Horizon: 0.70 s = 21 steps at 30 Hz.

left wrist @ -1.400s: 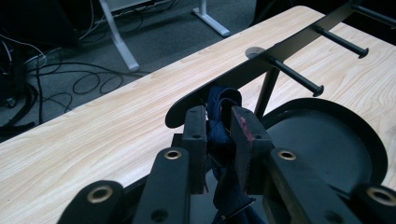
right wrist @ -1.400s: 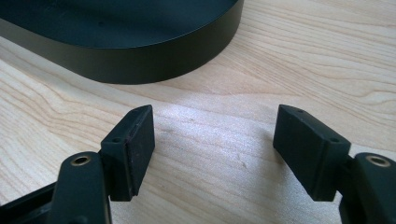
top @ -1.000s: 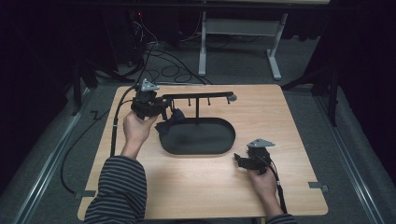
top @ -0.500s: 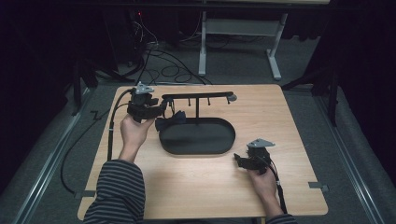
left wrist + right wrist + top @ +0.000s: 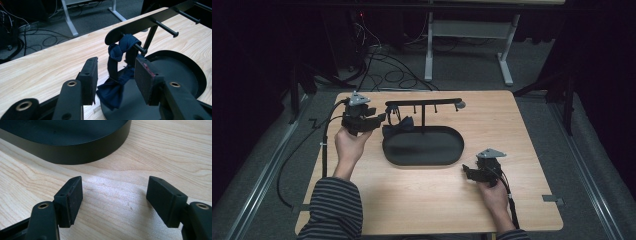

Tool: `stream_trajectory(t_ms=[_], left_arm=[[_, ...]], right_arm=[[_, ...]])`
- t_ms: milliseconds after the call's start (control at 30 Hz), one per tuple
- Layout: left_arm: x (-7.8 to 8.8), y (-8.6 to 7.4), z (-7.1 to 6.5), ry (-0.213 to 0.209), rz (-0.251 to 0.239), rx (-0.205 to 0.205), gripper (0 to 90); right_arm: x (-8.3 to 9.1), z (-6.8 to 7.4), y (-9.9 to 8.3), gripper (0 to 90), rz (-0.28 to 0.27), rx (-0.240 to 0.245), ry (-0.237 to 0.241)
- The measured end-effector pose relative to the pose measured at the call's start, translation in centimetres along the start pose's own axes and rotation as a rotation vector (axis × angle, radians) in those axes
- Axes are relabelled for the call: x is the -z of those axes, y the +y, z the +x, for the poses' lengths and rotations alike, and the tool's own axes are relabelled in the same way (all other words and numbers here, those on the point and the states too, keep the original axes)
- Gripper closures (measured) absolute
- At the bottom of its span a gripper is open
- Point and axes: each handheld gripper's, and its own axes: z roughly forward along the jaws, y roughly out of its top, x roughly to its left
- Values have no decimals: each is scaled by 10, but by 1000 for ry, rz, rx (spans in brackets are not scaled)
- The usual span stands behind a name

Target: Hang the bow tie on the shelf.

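Bow tie on the rack peg, left tool letting go

The bow tie [image 5: 117, 72] hung by its strap loop from the leftmost peg [image 5: 138, 48] of the rack [image 5: 422, 103], its bow drooping onto the left rim of the black tray [image 5: 424, 161]. The left tool [image 5: 115, 77] had just been opening: its jaws stood spread on either side of the strap, pads clear of the cloth. The right tool [image 5: 114, 195] lay spread and empty on the table [image 5: 532, 130], near the tray's right end. The risk, as I judged it: the loop sat close to the peg's tip, so if a pad snagged the fabric while backing out, the tie could slide off and fall.
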Motion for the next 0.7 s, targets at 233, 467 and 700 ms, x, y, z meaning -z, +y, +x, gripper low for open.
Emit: stream_trajectory(t_ms=[233,467,700], left_arm=[[10,-7,0,-5,-18,12,530],[21,-13,-1,0,-33,1,518],[24,-22,1,-7,-48,18,503]], right_arm=[[0,0,0,308,0,1,-1],[0,0,0,308,0,0,-1],[0,0,0,307,0,3,1]])
